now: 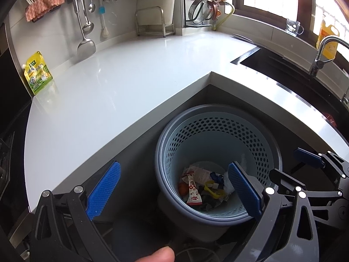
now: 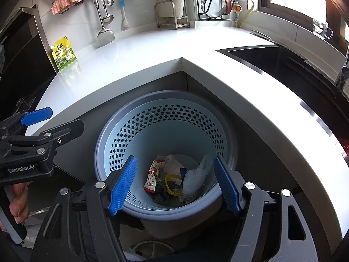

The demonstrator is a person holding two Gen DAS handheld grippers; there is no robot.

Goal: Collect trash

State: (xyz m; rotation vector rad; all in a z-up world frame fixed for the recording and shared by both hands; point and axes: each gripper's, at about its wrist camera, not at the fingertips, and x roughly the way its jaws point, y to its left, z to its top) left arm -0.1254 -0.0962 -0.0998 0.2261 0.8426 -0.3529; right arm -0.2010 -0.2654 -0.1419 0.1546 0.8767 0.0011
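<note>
Two grippers, the left gripper (image 1: 174, 187) and the right gripper (image 2: 174, 183), are held spread and unladen over a perforated bin (image 2: 165, 118) tucked under the white counter (image 1: 113, 83); wrappers (image 2: 152, 174) are seen at its bottom. A yellow pouch (image 1: 38, 72) is propped against the wall.

The bin (image 2: 165, 152) stands below the worktop (image 2: 135, 50), tucked into its inner corner, straight ahead of the right gripper (image 2: 174, 187), whose parted jaws frame the wrappers (image 2: 152, 174) lying in it. The left gripper (image 1: 174, 187) hangs left of the right one, the bin ahead toward its right jaw. Behind the corner, utensils (image 1: 85, 19) hang on the wall; a pouch (image 1: 38, 72) stands far left, the sink (image 1: 283, 65) right.
</note>
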